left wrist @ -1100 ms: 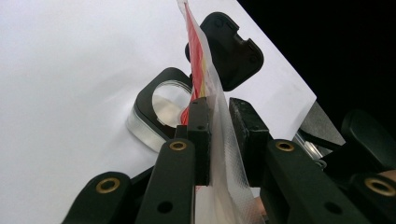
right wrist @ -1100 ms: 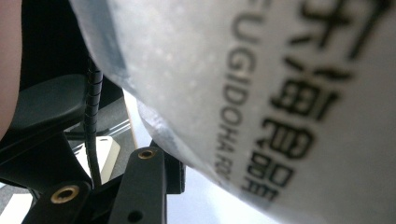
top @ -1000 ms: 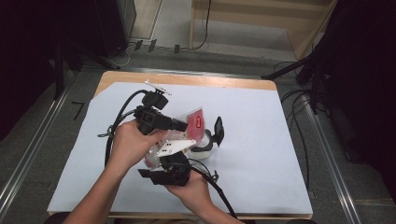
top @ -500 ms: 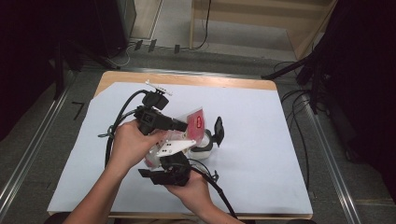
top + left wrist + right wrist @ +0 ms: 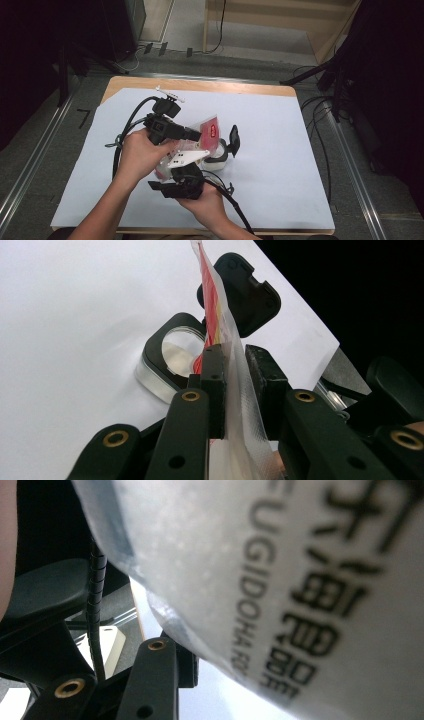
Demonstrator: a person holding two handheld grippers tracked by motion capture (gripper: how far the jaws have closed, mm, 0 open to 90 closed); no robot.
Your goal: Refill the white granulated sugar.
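A clear plastic pouch (image 5: 207,131) with a red printed panel hangs over the middle of the table. My left gripper (image 5: 197,134) comes in from the left and is shut on the pouch's thin sealed edge (image 5: 215,315); in the left gripper view both pads (image 5: 214,385) press on the film. My right gripper (image 5: 184,167) reaches up from below. In its own view the printed pouch (image 5: 280,570) lies against one finger (image 5: 155,675) and hides the other. Under the pouch stands a clear container (image 5: 217,160) with its black lid (image 5: 233,139) flipped open.
A white sheet (image 5: 280,150) covers the wooden table, with bare room to the right and far side. Black cables (image 5: 125,135) trail from both grippers toward the left and the near edge. Dark stands and floor cables lie beyond the table's right edge.
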